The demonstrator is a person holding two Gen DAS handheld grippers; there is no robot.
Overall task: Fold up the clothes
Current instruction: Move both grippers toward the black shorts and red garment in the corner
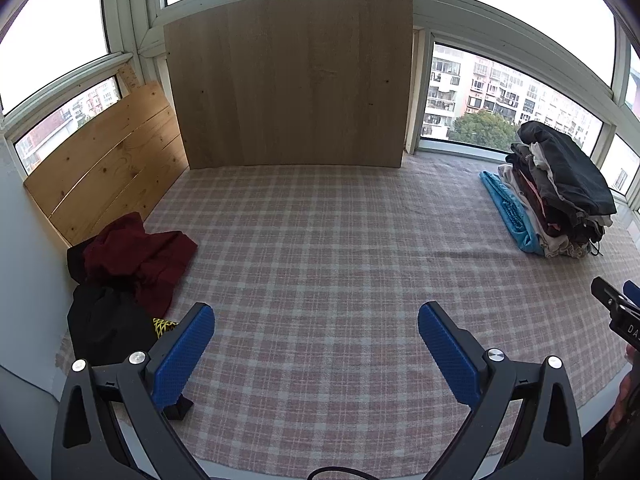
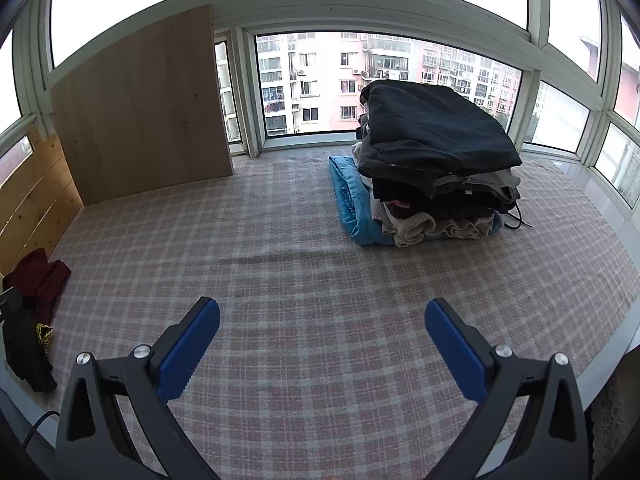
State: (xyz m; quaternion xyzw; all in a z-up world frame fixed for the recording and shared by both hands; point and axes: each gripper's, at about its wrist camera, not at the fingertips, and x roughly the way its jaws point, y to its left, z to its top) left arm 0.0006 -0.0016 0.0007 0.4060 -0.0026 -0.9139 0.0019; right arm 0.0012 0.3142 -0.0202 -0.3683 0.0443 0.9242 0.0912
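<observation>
L wrist view: the left gripper is held wide open w/ nothing between its blue pads, above the plaid cloth; unfolded maroon garment and black garment are seen just left of its left finger, folded stack far ahead-right. R wrist view: the right gripper is likewise spread wide & empty, folded stack ahead, slightly right, unfolded clothes far left
</observation>
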